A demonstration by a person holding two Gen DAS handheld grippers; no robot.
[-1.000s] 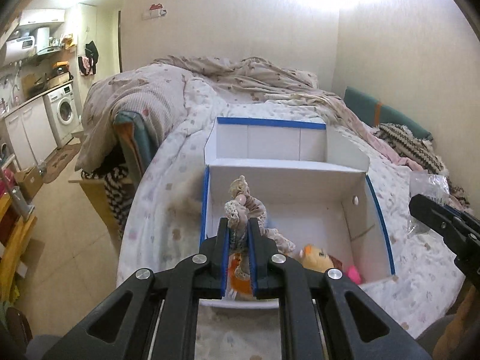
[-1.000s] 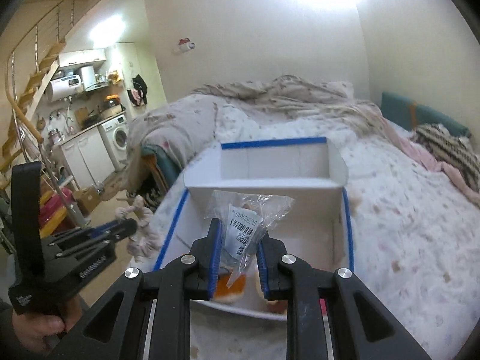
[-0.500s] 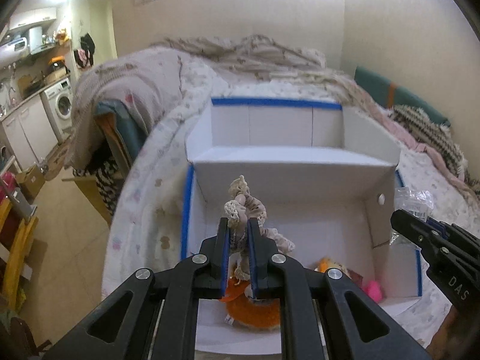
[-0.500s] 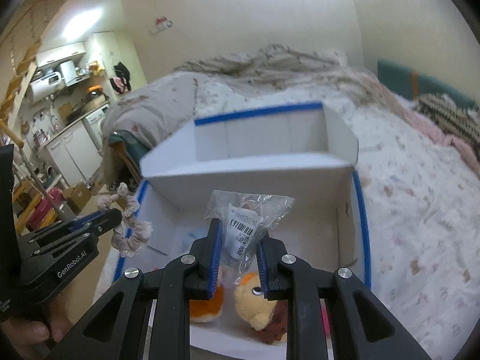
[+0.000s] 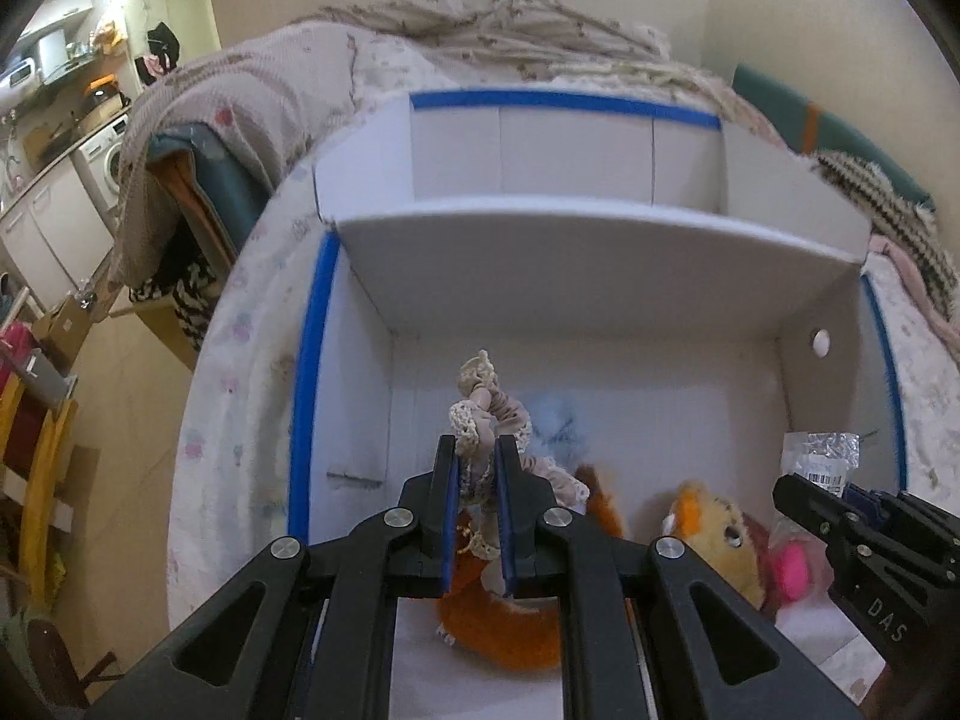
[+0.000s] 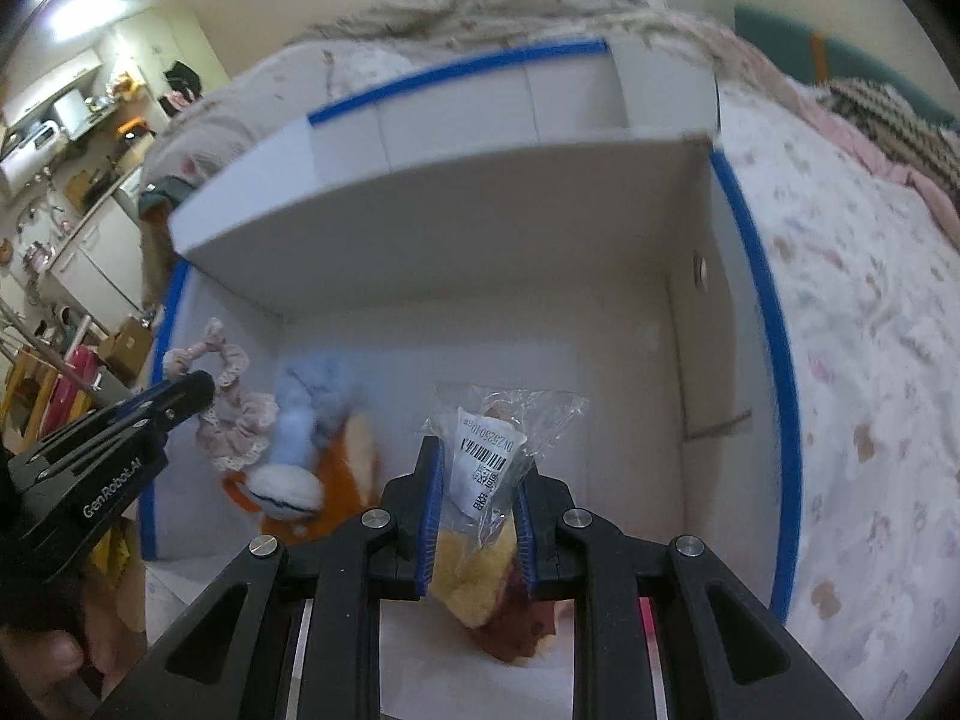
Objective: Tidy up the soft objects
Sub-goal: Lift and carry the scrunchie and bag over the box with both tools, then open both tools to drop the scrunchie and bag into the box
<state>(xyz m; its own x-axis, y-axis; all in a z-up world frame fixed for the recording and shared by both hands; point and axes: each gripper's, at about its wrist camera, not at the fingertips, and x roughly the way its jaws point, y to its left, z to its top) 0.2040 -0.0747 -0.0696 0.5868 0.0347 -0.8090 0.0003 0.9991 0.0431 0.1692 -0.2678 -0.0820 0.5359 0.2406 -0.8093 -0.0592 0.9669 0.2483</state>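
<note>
A white box with blue taped edges [image 5: 309, 372] [image 6: 756, 276] lies on the bed, split by a divider into a far and a near compartment. My left gripper [image 5: 477, 450] is shut on a beige lace scrunchie [image 5: 486, 402] over the near compartment; it also shows in the right wrist view [image 6: 231, 414]. My right gripper [image 6: 478, 450] is shut on a clear plastic packet with a barcode label [image 6: 489, 444], over the same compartment; the packet also shows in the left wrist view [image 5: 822, 456]. Below lie an orange plush [image 5: 510, 630], a yellow plush [image 5: 714, 540], a pale blue plush [image 6: 306, 420] and something pink [image 5: 789, 570].
The bed has a flowered quilt [image 6: 858, 360] with rumpled bedding at the far end [image 5: 510, 30]. A knitted striped blanket [image 5: 882, 204] lies at the right. The floor, a washing machine [image 5: 105, 156] and kitchen units are to the left.
Both grippers have moved forward and down over the box's near compartment, each still holding its item. The box and plush toys now look much closer.
</note>
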